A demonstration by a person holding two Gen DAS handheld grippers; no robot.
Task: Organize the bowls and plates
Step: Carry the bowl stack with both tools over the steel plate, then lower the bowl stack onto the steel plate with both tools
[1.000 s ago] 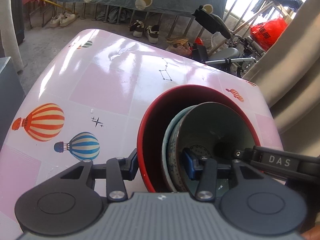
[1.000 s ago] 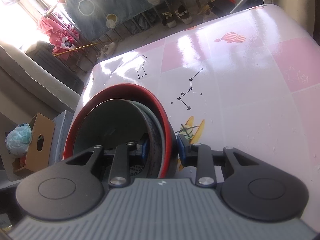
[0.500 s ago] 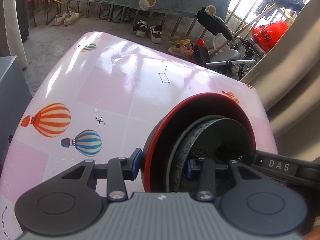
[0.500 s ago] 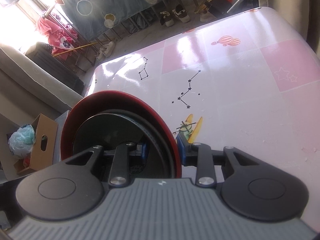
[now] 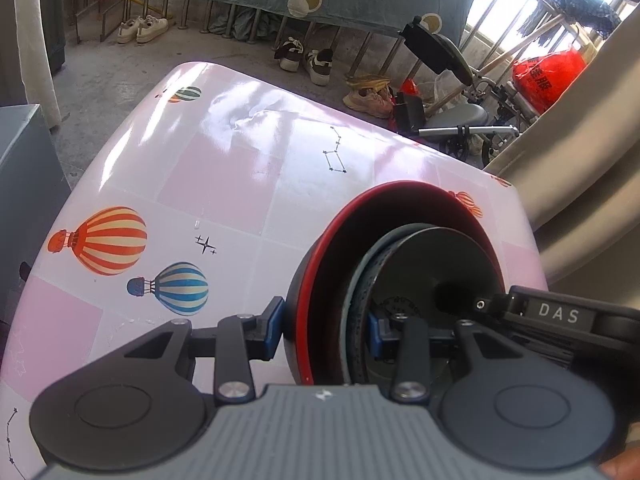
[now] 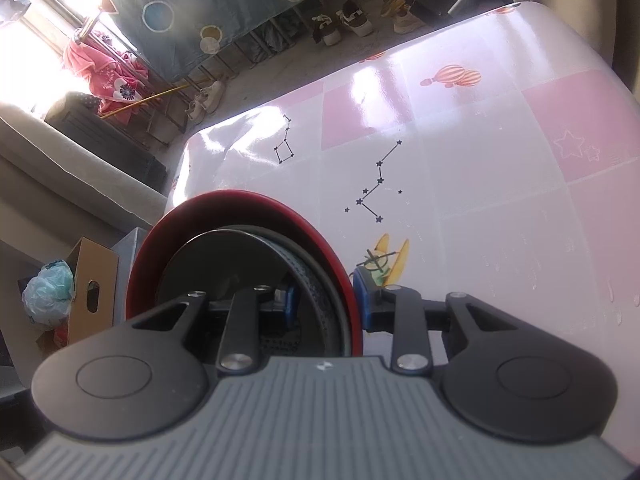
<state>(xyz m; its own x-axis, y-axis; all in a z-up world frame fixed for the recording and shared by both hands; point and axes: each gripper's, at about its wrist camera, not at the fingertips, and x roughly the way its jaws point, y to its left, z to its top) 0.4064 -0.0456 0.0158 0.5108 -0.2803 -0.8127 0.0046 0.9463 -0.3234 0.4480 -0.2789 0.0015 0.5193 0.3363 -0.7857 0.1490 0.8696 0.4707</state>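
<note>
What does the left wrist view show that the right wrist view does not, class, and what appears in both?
Only the left wrist view shows the blue striped balloon print, the red bag and the right gripper's DAS label. Only the right wrist view shows the cardboard box and the banana print. Both show the red bowl with dark bowls nested inside it, clamped at the rims by the left gripper and the right gripper.
</note>
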